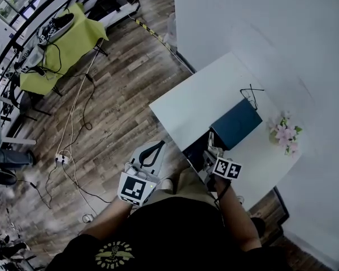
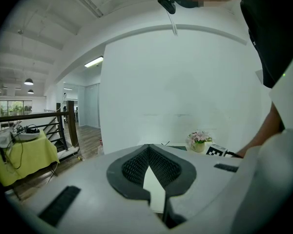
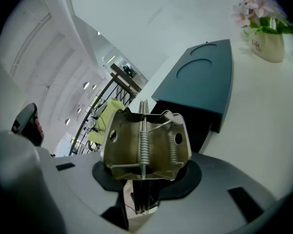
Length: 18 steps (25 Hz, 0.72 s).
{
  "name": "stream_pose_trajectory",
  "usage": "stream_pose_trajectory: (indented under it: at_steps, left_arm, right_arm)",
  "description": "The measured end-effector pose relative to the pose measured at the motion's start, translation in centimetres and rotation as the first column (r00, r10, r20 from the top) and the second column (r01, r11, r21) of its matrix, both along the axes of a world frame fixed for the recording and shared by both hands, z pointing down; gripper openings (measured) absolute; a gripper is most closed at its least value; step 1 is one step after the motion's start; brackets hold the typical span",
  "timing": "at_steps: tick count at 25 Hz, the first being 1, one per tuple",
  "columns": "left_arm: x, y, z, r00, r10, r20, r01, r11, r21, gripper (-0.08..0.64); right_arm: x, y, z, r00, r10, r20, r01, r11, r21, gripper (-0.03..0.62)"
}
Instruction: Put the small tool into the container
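Observation:
The small tool (image 3: 146,140) is a metal spring clip with a coil down its middle. My right gripper (image 3: 142,178) is shut on its lower part, and the clip stands up from the jaws. Just beyond it lies the container (image 3: 205,77), a dark teal box with a black open part (image 3: 198,123) facing me. In the head view my right gripper (image 1: 211,142) hovers over the container (image 1: 235,123) at its near end. My left gripper (image 1: 151,153) is shut and empty, held left of the table over the floor. In its own view the left gripper (image 2: 149,149) points at a white wall.
The white table (image 1: 203,97) stands against a white wall. A pair of glasses (image 1: 251,95) lies behind the container. A small pot of pink flowers (image 1: 283,133) (image 3: 266,38) stands to its right. Wooden floor with cables and a yellow-covered table (image 1: 68,44) lies to the left.

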<state>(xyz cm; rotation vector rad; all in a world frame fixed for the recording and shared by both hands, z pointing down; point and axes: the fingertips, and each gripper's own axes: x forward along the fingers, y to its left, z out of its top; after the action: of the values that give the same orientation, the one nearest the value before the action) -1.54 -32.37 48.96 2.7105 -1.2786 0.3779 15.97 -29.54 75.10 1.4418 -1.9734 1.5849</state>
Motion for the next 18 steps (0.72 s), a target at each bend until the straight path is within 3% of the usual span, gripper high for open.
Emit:
stream_pose_trajectory:
  at_steps: [3,4,12,18]
  left_arm:
    - [-0.09,0.23,0.52,1.0,0.002,0.008,-0.002,1.0,-0.009,0.006]
    - [-0.02,0.29,0.65,1.0,0.007,0.012,-0.007,1.0,-0.005,0.006]
    - [0.66,0.84,0.52,0.999,0.029,0.017,-0.029,0.999,-0.013,0.006]
    - [0.75,0.95,0.53,0.999,0.036,0.025,-0.036,0.999,-0.002,0.006]
  right_arm:
    - [0.44,-0.61,0.5,0.999,0.032,-0.015,-0.032,0.999,-0.004,0.156]
    - [0.43,-0.69,0.6,0.999,0.033,-0.014,-0.033,0.999,-0.004,0.204]
    - [0.37,-0.39,0.0,0.995,0.086,0.041,-0.086,0.996,-0.008,0.26]
    - [0.29,0.24,0.01,1.0,0.007,0.003,-0.007,1.0,-0.012,0.285]
